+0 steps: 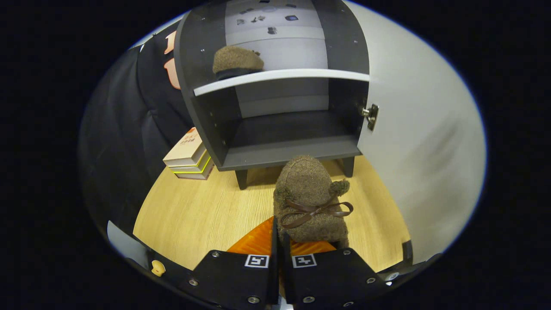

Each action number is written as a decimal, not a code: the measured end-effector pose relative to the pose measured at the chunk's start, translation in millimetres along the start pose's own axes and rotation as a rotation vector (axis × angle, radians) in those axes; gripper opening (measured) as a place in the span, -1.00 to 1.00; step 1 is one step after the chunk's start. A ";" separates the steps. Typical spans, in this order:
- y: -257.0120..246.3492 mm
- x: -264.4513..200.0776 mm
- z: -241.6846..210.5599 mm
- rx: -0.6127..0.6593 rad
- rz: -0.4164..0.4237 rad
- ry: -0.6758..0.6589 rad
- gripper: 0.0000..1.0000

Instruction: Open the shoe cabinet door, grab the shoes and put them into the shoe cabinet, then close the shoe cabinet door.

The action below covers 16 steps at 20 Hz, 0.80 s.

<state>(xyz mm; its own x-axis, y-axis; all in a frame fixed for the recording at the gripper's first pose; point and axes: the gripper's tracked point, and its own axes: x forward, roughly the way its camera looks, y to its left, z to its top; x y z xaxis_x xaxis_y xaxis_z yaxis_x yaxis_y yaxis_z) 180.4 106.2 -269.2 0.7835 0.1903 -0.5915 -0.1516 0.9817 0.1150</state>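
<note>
Gripper clenched, fingers drawn almost together, with the heel rim of a brown fuzzy shoe pinched in the thin gap between them. Shoe carried toe forward, stretching from the fingertips toward 12 o'clock, a dark ribbon bow across its top. Orange ridged mat just under the fingertips, spreading toward 10 o'clock, lying on the pale wooden floor.

Beyond the toe, at 12 o'clock, the shoe cabinet standing on short dark legs, open at the front. Lower compartment dark inside, toe of the held shoe just short of its front edge. On the white shelf above, toward 11 o'clock, a second brown shoe sitting by the left wall.

White cabinet door swung wide at 2 o'clock, metal hinge at its inner edge. Stack of books on the floor at 10 o'clock, beside the cabinet's left wall.
</note>
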 end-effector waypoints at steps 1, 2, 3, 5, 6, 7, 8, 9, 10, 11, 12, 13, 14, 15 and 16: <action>0.7 -8.8 14.3 -0.004 0.002 -0.020 -0.89; 0.9 -18.1 28.6 -0.005 0.005 -0.041 -0.89; 1.3 -26.7 45.0 -0.009 0.007 -0.064 -0.89; 1.7 -39.7 77.1 -0.031 0.003 -0.110 -0.90; 0.5 -44.3 93.1 -0.043 -0.001 -0.135 -0.89; -0.7 -46.4 110.6 -0.054 -0.003 -0.159 -0.89; -1.1 -48.9 125.4 -0.064 -0.004 -0.177 -0.89; -3.0 -49.1 140.2 -0.077 -0.006 -0.192 -0.89; -5.0 -48.8 151.7 -0.088 -0.009 -0.198 -0.89; -7.0 -45.3 164.7 -0.094 -0.010 -0.205 -0.89; -9.4 -40.3 177.5 -0.098 -0.013 -0.211 -0.89; -10.7 -35.8 189.7 -0.104 -0.015 -0.214 -0.89; -11.6 -31.4 201.1 -0.112 -0.015 -0.220 -0.90; -12.3 -25.6 211.9 -0.115 -0.015 -0.220 -0.89; -12.2 -19.7 221.1 -0.116 -0.011 -0.225 -0.89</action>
<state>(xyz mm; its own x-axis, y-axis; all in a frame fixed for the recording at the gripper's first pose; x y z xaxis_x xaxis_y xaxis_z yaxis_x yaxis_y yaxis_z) 300.0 90.4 -82.5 0.8981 0.1878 -0.3977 -0.2006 0.9796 0.0097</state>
